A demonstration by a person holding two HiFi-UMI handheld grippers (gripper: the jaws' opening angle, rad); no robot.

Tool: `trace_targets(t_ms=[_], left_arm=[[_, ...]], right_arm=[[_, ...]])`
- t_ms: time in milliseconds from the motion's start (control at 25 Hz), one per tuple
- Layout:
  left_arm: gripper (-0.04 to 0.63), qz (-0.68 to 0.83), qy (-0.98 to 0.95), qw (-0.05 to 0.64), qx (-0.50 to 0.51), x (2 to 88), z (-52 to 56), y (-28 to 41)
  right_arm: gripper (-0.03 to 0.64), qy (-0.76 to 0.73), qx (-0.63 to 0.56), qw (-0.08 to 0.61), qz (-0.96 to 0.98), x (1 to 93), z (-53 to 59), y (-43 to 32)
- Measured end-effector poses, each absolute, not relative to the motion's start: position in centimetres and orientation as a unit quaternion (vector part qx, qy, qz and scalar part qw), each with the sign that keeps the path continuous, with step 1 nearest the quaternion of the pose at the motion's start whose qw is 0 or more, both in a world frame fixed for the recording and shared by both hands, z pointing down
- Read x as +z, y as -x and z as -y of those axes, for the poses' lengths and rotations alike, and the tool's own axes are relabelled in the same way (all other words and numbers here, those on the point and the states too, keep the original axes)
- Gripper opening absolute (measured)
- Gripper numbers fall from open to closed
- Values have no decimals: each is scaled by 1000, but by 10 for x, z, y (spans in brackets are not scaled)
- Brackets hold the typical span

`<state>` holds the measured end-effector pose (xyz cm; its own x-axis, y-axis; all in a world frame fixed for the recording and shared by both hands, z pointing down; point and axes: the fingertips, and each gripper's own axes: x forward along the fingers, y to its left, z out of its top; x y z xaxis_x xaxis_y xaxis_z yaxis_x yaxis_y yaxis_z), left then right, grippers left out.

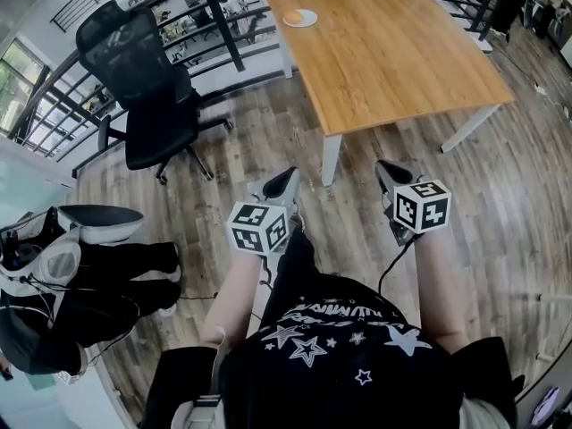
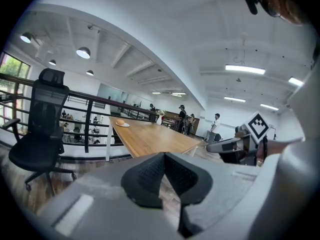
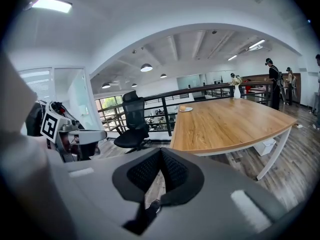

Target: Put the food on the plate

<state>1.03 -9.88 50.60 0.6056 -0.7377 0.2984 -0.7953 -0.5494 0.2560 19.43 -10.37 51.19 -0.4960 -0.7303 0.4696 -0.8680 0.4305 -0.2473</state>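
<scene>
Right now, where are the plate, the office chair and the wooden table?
plate point(image 1: 290, 21): head view, on its bare white rim at the left.
office chair point(image 1: 130, 52): head view, on the mesh backrest.
wooden table point(image 1: 402, 61): head view, on the bare middle of its top.

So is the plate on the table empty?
Not empty: an orange food item sits on the plate, at a corner of the table.
</scene>
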Motion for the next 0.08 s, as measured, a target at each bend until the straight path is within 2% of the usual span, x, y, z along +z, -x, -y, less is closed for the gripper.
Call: trace_targets(t_ms=[80], left_arm=[[2, 435, -879, 181, 74, 511, 85, -28]], right_arm=[[2, -484, 224, 145, 833, 515, 90, -213]])
